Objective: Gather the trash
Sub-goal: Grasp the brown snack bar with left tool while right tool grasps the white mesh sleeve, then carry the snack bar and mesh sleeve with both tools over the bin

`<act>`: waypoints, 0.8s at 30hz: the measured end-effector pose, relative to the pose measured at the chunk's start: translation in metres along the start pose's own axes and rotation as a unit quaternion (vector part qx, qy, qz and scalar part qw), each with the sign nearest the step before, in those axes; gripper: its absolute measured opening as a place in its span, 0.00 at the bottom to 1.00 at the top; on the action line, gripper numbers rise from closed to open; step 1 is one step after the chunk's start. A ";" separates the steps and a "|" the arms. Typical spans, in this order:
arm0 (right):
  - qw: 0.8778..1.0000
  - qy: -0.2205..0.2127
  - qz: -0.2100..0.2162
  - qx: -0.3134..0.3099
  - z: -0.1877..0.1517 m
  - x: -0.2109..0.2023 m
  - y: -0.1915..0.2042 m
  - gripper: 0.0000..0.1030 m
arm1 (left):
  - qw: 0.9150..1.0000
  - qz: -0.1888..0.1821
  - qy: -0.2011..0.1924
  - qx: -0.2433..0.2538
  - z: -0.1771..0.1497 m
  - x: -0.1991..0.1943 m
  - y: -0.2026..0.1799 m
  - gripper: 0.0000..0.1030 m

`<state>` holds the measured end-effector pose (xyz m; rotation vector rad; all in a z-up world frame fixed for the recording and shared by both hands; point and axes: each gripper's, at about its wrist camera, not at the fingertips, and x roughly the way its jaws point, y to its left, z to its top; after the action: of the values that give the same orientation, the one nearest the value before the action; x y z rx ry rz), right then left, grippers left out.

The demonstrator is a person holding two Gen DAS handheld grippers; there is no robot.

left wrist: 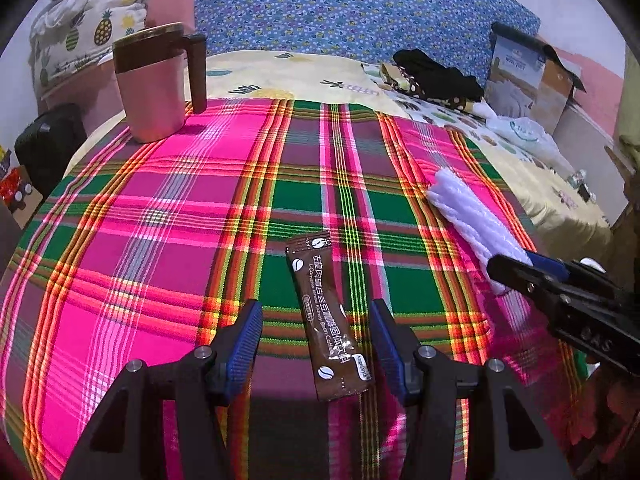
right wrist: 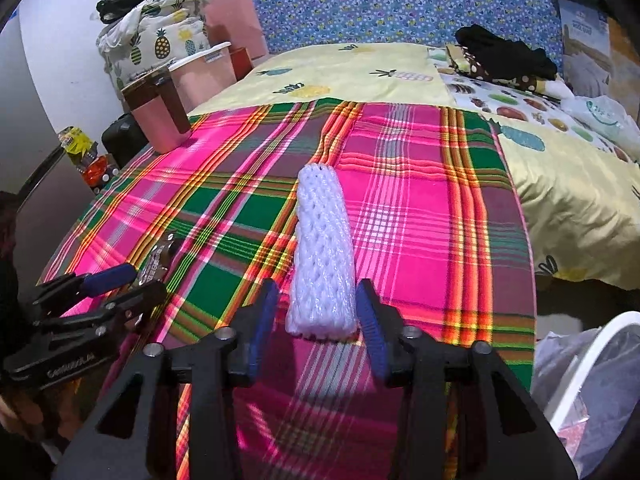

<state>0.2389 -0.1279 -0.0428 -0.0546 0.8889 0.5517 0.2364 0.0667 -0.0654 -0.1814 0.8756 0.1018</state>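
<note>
Two grippers hang low over the plaid cloth (left wrist: 160,240), each lined up on one piece of trash. Nearest the left gripper (left wrist: 316,320), the brown coffee sachet (left wrist: 326,320) lies flat on the cloth between its widely spread fingers, touched by neither. Right of the sachet, the right gripper (right wrist: 316,300) brackets the near end of the white foam sleeve (right wrist: 322,248); its fingers stand narrow, close beside the foam, though whether they already press it I cannot tell. Well beyond the sachet, a pink mug (left wrist: 154,88) stands at the cloth's far left edge. Likely trouble: the thin sachet could slide under closing fingers, which might pinch up cloth instead, and the soft foam may squash and slip free.
</note>
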 end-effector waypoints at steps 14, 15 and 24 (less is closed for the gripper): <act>1.000 -0.026 0.009 0.011 -0.013 -0.038 0.001 0.24 | 0.999 -0.033 -0.008 0.016 -0.013 -0.022 -0.009 0.20; 0.999 -0.028 0.009 0.013 -0.015 -0.041 0.002 0.24 | 0.999 -0.035 -0.010 0.018 -0.014 -0.026 -0.011 0.20; 0.999 -0.045 -0.001 0.030 -0.038 -0.075 -0.002 0.24 | 0.997 -0.063 -0.024 0.033 -0.032 -0.059 -0.037 0.20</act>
<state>0.1754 -0.1721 -0.0113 0.0231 0.8178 0.5221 0.1810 0.0233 -0.0353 -0.1719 0.8167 -0.0392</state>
